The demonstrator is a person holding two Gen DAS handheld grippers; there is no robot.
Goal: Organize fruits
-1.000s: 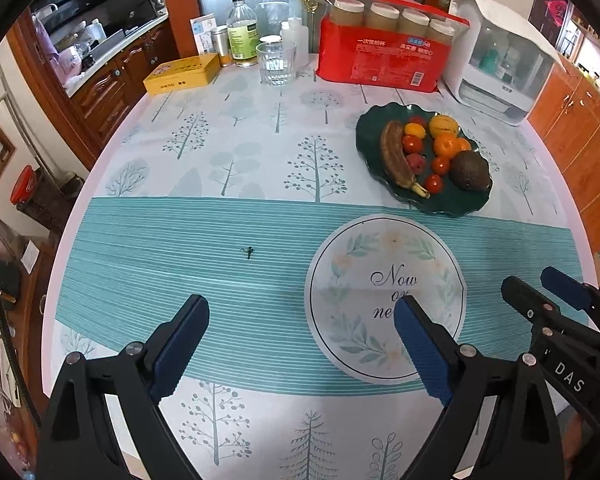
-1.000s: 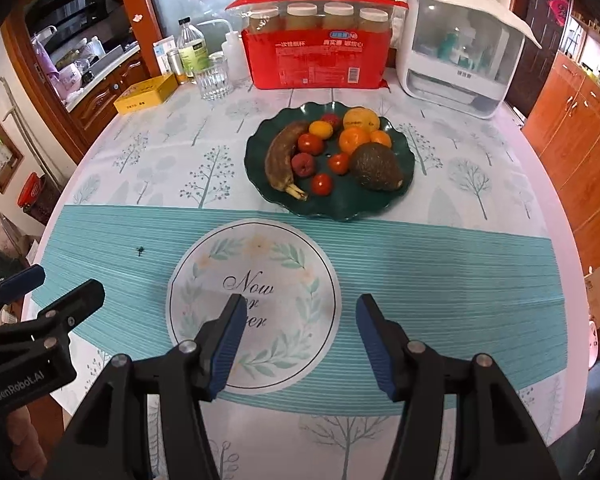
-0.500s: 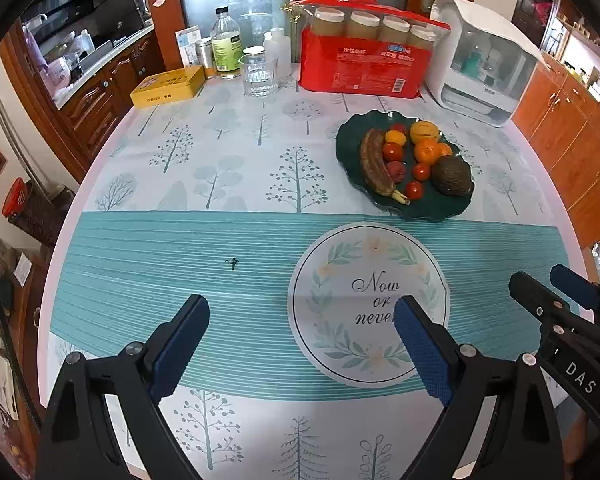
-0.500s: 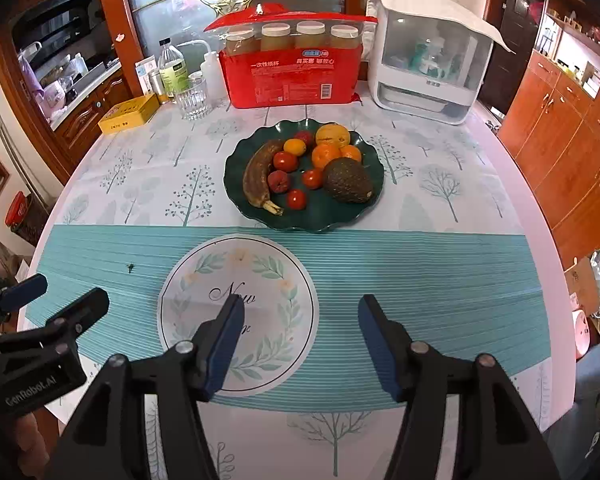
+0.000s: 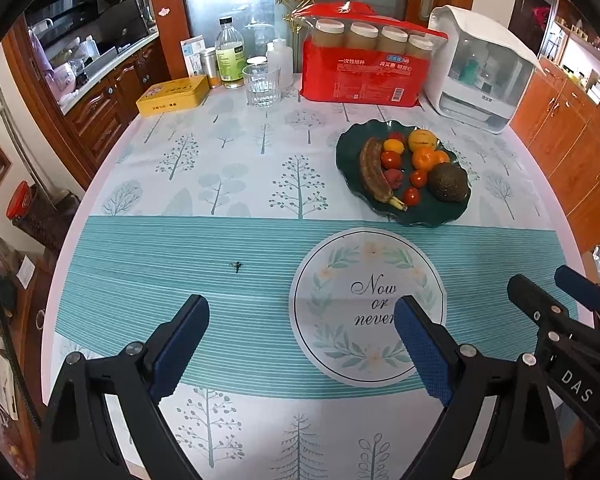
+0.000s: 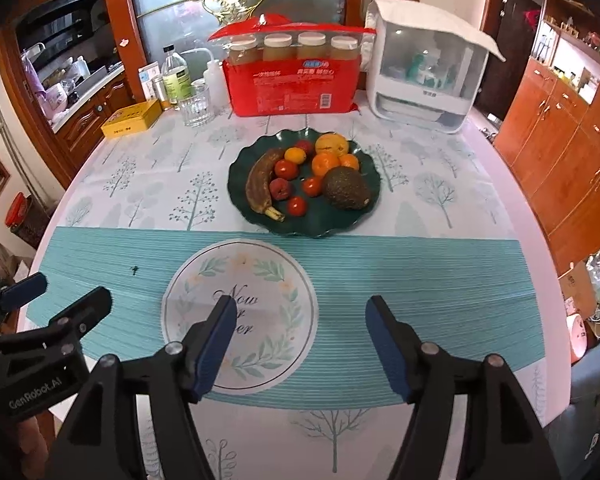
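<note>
A dark green wavy plate (image 6: 364, 216) (image 5: 428, 216) stands mid-table, holding a brown banana (image 6: 260, 184) (image 5: 372, 172), an avocado (image 6: 346, 189) (image 5: 448, 182), oranges (image 6: 326, 162), and several small red tomatoes (image 6: 297, 205). My left gripper (image 5: 300, 320) is open and empty, held over the near teal stripe of the cloth. My right gripper (image 6: 300, 320) is open and empty, over the round "Now or never" print (image 6: 240, 276). Each gripper shows at the edge of the other's view: the right one (image 5: 556, 292), the left one (image 6: 56, 296).
At the back stand a red pack of paper cups (image 6: 292, 84), a white lidded box (image 6: 424, 84), a glass (image 6: 198, 106), bottles (image 6: 176, 76) and a yellow tin (image 6: 132, 118). Wooden cabinets (image 6: 560, 152) flank the round table.
Both grippers have pulled back and risen, so the plate and table look farther away. Their jaws stay open and empty.
</note>
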